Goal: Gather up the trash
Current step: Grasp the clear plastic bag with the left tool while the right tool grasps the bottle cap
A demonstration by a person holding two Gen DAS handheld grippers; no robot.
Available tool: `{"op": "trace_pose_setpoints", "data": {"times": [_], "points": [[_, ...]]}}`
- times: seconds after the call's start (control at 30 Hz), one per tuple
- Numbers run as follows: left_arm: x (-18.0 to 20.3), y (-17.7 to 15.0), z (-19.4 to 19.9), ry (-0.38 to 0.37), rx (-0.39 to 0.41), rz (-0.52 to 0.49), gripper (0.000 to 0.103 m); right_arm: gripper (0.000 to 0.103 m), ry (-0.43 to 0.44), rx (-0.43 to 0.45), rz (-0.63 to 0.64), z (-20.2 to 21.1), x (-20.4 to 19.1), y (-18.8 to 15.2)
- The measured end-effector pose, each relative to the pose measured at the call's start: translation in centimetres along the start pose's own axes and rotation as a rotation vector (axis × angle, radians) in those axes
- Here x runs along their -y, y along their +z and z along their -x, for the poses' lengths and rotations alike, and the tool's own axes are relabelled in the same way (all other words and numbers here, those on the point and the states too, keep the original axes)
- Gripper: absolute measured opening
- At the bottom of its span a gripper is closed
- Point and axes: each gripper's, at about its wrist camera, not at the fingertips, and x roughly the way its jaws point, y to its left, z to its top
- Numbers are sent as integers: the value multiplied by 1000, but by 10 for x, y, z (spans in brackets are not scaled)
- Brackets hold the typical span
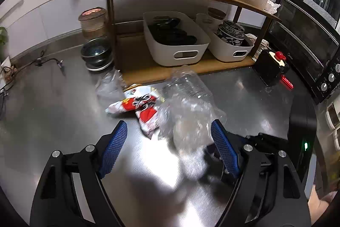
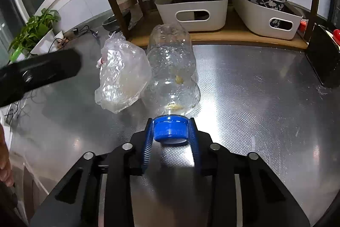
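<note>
Left view: the left gripper (image 1: 169, 137) is wide open over the counter (image 1: 244, 95). A soft clear bag (image 1: 187, 120) sits between its fingers, with the wrapper (image 1: 140, 105) just past it. The bag looks light and slippery; pinch a fold.

Right view: the right gripper (image 2: 171, 133) squeezes the blue cap (image 2: 171, 129) of the bottle (image 2: 172, 69). The bottle looks empty, light and thin, so the stiff cap is a good hold.

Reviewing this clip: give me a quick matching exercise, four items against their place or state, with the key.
Items:
1. plastic bottle
2. clear plastic bag
3. red and white wrapper
4. left gripper

States:
A. lying on the metal counter, near the bottle
B. open, fingers spread, holding nothing
C. gripped at its blue cap by the right gripper
D. crumpled and translucent, next to the bottle

Pairs: 1-C, 2-D, 3-A, 4-B
</note>
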Motion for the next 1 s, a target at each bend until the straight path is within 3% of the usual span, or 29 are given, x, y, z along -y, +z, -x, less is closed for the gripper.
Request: {"op": "trace_pose_setpoints", "data": {"times": [0.3, 0.5, 0.67, 0.87, 1.0], "points": [[15, 6, -35, -39, -56, -17, 75, 33, 6, 2, 1, 9, 7, -7], [14, -12, -51, -41, -133, -4, 64, 33, -5, -2, 5, 14, 9, -13], [13, -25, -54, -38, -160, -10, 24, 33, -8, -5, 17, 23, 7, -21], [10, -39, -36, -46, -159, 20, 4, 33, -35, 6, 26, 41, 3, -32], [9, -53, -14, -38, -149, 31, 2, 33, -37, 38, 21, 59, 1, -40]]}}
